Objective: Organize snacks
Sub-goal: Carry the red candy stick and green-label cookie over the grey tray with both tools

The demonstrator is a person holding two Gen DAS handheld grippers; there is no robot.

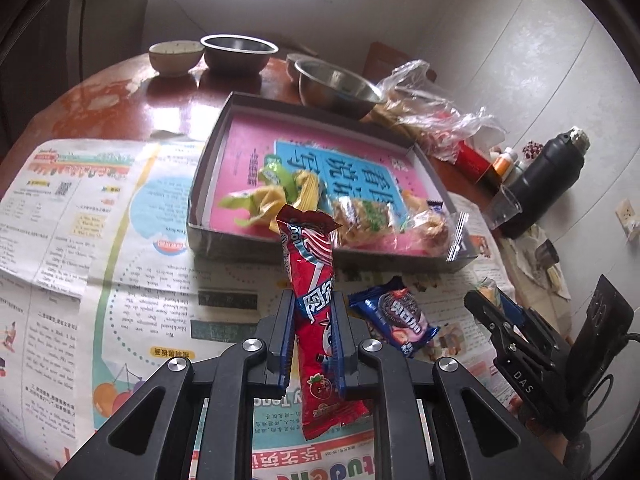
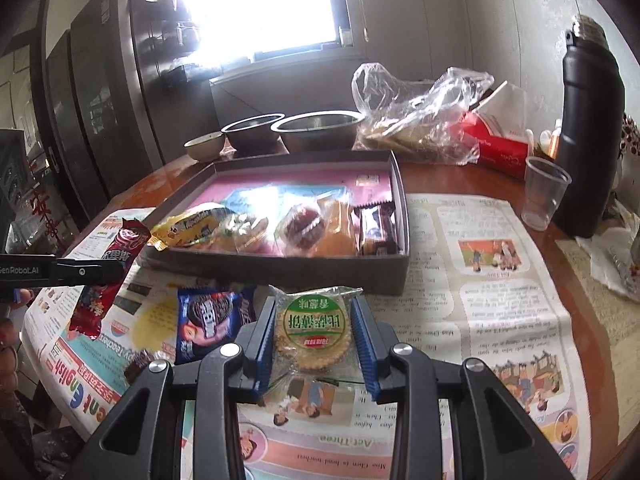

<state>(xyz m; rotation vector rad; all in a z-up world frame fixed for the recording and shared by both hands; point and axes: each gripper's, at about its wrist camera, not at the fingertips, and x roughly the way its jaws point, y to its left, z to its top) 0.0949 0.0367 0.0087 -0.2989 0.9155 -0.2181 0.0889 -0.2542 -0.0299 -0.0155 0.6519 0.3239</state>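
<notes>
My left gripper [image 1: 313, 312] pinches a long, glossy red foil snack stick [image 1: 310, 280] at mid-length — long axis toward twelve o'clock, crimped tip before the grey cardboard tray [image 1: 320, 254]. My right gripper [image 2: 313, 332] clamps a round, ridged cracker in clear crinkly wrap [image 2: 313, 326], green label up — just short of the tray's near wall, above the newspaper [image 2: 500, 280].

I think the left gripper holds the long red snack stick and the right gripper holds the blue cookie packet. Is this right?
Not quite. The left gripper does hold the long red snack stick, but the right gripper holds the round cracker in a clear wrapper. The right wrist view shows the blue cookie packet lying on the newspaper beside it.
</notes>
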